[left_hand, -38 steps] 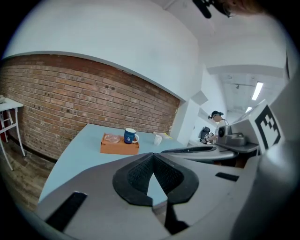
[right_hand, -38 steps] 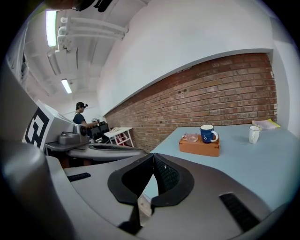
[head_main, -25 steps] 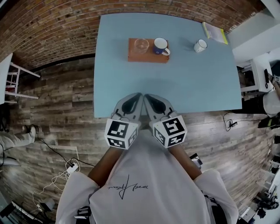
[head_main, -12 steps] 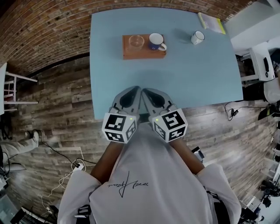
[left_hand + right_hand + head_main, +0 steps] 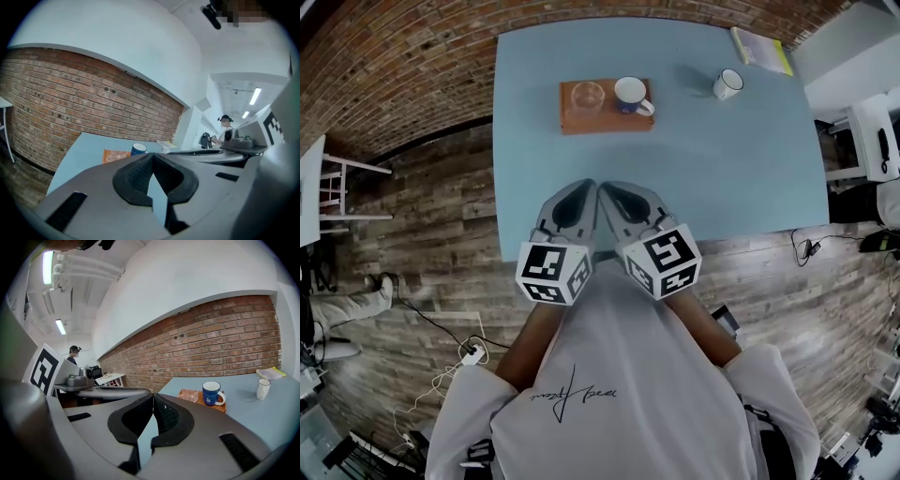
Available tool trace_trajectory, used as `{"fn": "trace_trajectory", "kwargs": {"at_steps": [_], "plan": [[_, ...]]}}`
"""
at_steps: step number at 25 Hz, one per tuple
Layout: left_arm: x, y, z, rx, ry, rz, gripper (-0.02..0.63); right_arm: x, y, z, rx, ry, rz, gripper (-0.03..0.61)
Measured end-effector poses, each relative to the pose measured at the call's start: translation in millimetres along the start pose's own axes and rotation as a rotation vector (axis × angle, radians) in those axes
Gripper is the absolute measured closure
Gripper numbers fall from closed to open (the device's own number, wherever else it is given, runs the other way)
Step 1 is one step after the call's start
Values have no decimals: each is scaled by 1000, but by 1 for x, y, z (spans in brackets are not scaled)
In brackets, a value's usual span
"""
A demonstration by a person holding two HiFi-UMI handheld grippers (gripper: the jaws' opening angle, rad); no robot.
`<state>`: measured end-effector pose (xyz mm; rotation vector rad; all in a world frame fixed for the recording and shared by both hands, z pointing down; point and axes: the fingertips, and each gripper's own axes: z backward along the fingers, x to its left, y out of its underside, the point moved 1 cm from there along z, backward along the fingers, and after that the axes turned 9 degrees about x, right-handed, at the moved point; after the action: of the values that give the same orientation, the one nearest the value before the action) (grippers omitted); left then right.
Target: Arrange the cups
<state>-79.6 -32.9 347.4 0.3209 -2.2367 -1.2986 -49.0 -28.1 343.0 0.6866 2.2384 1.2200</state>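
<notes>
- your left gripper [image 5: 584, 187] sits in the lower middle of the head view, over the near edge of the blue table [image 5: 722, 178]; its jaws are pressed together with nothing between them
- your right gripper [image 5: 606, 187] is just beside it, the two tips almost touching; its jaws are closed too, and empty
- both grippers point toward the top of the frame, well apart from every cup
- a brown tray [image 5: 574, 120] lies in the upper middle of the frame, on the far part of the table
- a clear glass [image 5: 588, 95] stands on the left half of the tray
- a blue mug [image 5: 630, 93], white inside, stands upright on the right half of the tray, with its handle toward the right of the frame
- a white mug [image 5: 727, 84] stands on the bare table in the upper right, apart from the tray
- a booklet [image 5: 757, 47] with a yellow edge lies near the white mug, at the table's far right corner
- in your right gripper view the blue mug shows at middle right, with the white mug further right
</notes>
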Motion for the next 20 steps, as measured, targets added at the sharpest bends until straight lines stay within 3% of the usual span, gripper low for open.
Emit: {"fn": "trace_trajectory", "kwargs": {"at_steps": [13, 20], "plan": [[-15, -3, -35, -29, -100, -57, 606, -38, -3, 10, -58, -131, 109, 557], [-15, -7, -54, -81, -102, -63, 606, -72, -5, 5, -107, -148, 165, 557]]}}
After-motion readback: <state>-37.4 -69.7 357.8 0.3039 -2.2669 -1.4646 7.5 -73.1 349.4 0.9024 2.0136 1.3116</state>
